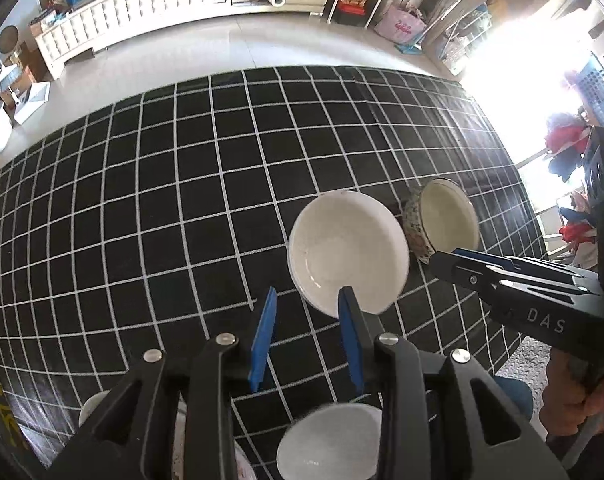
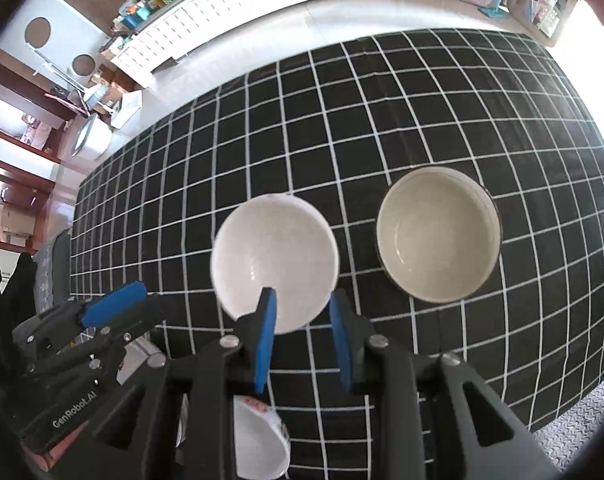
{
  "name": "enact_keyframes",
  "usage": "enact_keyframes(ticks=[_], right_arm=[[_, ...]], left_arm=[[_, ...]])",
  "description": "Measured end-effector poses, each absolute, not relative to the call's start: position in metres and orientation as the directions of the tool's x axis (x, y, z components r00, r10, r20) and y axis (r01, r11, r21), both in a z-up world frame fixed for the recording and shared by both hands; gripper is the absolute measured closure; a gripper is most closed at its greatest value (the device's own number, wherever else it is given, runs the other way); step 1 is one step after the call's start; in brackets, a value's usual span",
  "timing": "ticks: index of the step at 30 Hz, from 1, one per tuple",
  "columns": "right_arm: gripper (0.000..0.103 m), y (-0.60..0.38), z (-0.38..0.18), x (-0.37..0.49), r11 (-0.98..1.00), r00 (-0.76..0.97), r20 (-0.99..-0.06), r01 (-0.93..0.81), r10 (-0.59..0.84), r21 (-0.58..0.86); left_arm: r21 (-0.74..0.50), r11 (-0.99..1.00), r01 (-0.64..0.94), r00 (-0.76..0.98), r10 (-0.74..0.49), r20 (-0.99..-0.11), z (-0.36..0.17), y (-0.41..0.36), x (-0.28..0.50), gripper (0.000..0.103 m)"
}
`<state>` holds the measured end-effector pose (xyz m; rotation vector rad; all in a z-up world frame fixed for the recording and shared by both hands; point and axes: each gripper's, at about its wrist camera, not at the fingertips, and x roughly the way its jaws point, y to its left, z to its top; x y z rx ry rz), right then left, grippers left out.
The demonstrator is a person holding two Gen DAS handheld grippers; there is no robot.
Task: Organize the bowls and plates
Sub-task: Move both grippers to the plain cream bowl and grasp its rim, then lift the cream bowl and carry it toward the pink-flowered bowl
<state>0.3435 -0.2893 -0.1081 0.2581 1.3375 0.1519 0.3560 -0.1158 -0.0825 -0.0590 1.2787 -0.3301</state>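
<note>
The left gripper (image 1: 306, 304) is held above the checked tablecloth (image 1: 149, 208) with its blue pads (image 1: 264, 336) apart and nothing between them; the right-hand pad is seen against the near rim of the white bowl (image 1: 348, 250). The right gripper (image 2: 302, 306) is likewise spread and unloaded, poised over the near edge of the same white bowl (image 2: 273, 260). Just beside that bowl a patterned bowl (image 1: 442, 220) is set (cream inside, decorated outside), upright on the cloth (image 2: 422, 120). Close under the grippers, a further white bowl (image 1: 330, 440) is partly hidden by the fingers. A white cabinet (image 1: 141, 12) is seen beyond, along the far wall.
</note>
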Motion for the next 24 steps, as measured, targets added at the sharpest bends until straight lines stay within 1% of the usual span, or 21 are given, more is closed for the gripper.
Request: enact_keyframes(ticks=[7, 11, 15, 19, 22, 24], right_arm=[[0.071, -0.292, -0.130, 0.358, 0.963, 0.185, -0.950, 0.054, 0.250, 0.264], [0.071, -0.294, -0.136, 0.362, 0.969, 0.208, -0.953, 0.062, 0.221, 0.239], [0.071, -0.295, -0.144, 0.364, 0.972, 0.192, -0.957, 0.055, 0.215, 0.229], [0.072, -0.296, -0.147, 0.362, 0.971, 0.207, -0.953, 0.044, 0.223, 0.236], [0.082, -0.297, -0.149, 0.360, 0.971, 0.214, -0.952, 0.039, 0.221, 0.234], [0.083, -0.298, -0.151, 0.359, 0.970, 0.211, -0.951, 0.044, 0.225, 0.239]], left_arm=[[-0.221, 0.954, 0.204, 0.212, -0.264, -0.941, -0.110, -0.119, 0.377, 0.074], [-0.217, 0.956, 0.199, 0.203, -0.256, -0.945, -0.125, -0.120, 0.385, 0.074], [-0.214, 0.958, 0.191, 0.178, -0.248, -0.952, -0.140, -0.121, 0.391, 0.074], [-0.225, 0.956, 0.189, 0.172, -0.257, -0.951, -0.147, -0.124, 0.392, 0.078], [-0.215, 0.955, 0.202, 0.176, -0.252, -0.952, -0.148, -0.127, 0.393, 0.085], [-0.220, 0.954, 0.204, 0.172, -0.256, -0.951, -0.150, -0.128, 0.393, 0.090]])
